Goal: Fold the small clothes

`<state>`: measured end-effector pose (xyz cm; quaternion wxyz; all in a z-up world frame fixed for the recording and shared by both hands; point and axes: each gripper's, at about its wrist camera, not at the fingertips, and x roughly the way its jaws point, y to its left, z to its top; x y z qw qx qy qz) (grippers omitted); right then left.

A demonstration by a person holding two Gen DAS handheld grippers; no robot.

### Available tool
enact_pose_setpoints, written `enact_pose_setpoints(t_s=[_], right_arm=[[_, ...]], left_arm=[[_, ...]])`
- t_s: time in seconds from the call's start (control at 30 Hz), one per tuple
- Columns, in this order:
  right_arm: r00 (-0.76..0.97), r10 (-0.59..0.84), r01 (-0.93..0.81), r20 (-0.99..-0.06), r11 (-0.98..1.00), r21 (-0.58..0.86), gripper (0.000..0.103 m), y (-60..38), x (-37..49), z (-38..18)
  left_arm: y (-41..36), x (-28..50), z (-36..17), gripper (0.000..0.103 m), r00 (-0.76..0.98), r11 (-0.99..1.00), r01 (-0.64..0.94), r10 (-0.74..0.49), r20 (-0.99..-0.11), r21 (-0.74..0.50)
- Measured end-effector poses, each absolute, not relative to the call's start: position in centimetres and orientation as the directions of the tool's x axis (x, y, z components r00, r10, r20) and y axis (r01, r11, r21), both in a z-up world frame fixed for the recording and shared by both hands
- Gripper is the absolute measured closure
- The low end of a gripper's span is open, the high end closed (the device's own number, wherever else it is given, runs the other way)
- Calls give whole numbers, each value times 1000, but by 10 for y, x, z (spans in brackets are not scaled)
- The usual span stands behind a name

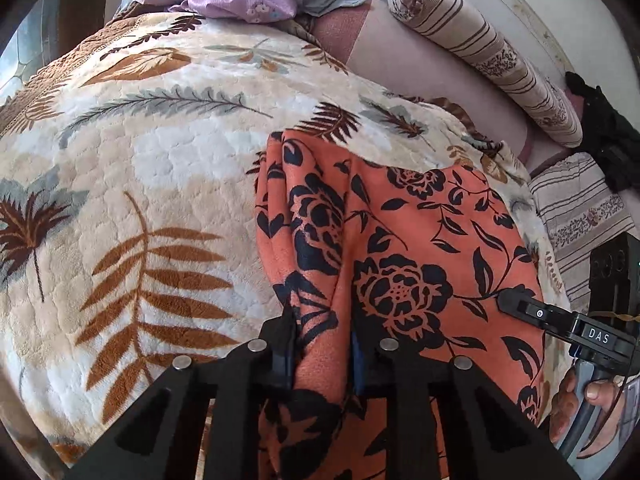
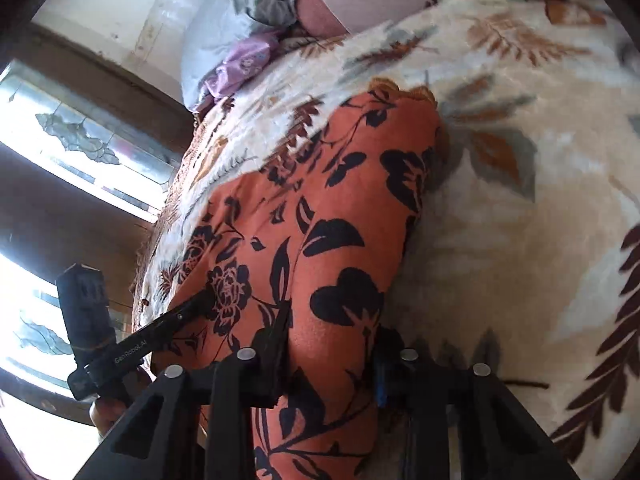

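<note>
Your left gripper (image 1: 322, 344) clamped on raised fold of orange floral garment (image 1: 408, 240), cloth bunched between both fingers. Your right gripper (image 2: 332, 354) same: pinching ridge of garment near its other side. Rest of garment spreads ahead of fingertips over leaf-print blanket (image 1: 160, 168). Striped bolster (image 1: 480, 52) well beyond.

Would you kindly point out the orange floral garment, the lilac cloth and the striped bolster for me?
orange floral garment (image 1: 420, 240): left wrist view, on its flat middle.
lilac cloth (image 1: 240, 0): left wrist view, on its crumpled centre.
striped bolster (image 1: 472, 44): left wrist view, on its striped side.
</note>
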<state>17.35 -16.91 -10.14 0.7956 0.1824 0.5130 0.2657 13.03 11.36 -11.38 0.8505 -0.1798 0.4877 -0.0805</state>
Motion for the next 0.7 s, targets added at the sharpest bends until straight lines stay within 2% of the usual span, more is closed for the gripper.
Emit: enact_pose_setpoints(t_s=[0.13, 0.23, 0.3, 0.33, 0.4, 0.43, 0.47, 0.5, 0.53, 0.6, 0.7], right_arm=[[451, 582, -275, -676, 812, 515, 71, -204, 177, -49], [502, 553, -223, -665, 826, 518, 71, -248, 194, -40], [518, 539, -156, -665, 823, 546, 69, -277, 207, -55], [511, 527, -122, -679, 826, 550, 68, -288, 213, -69], [457, 472, -9, -754, 850, 527, 61, -309, 223, -107], [425, 425, 70, -799, 865, 497, 57, -319, 223, -125], [415, 427, 109, -803, 853, 510, 55, -327, 218, -136], [445, 465, 103, -765, 822, 560, 55, -334, 210, -137], [477, 442, 97, -760, 833, 545, 54, -337, 201, -130], [552, 417, 52, -722, 847, 528, 52, -335, 187, -106], [618, 480, -56, -623, 817, 574, 52, -317, 174, -71]], left_arm=[[76, 142, -76, 83, 592, 919, 53, -345, -729, -392], [43, 164, -66, 82, 598, 898, 103, -399, -695, -428], [19, 184, -80, 79, 563, 896, 105, -411, -717, -431], [8, 191, -93, 74, 535, 905, 90, -397, -745, -417], [-11, 204, -125, 73, 444, 940, 55, -325, -835, -336], [-13, 205, -136, 66, 414, 945, 47, -313, -855, -324], [-10, 199, -136, 62, 431, 938, 43, -328, -841, -344], [-4, 191, -130, 60, 461, 939, 33, -319, -828, -343], [0, 184, -122, 53, 486, 945, 27, -297, -822, -326], [11, 167, -106, 52, 544, 953, 25, -267, -795, -303], [15, 153, -96, 51, 581, 957, 41, -257, -772, -287]])
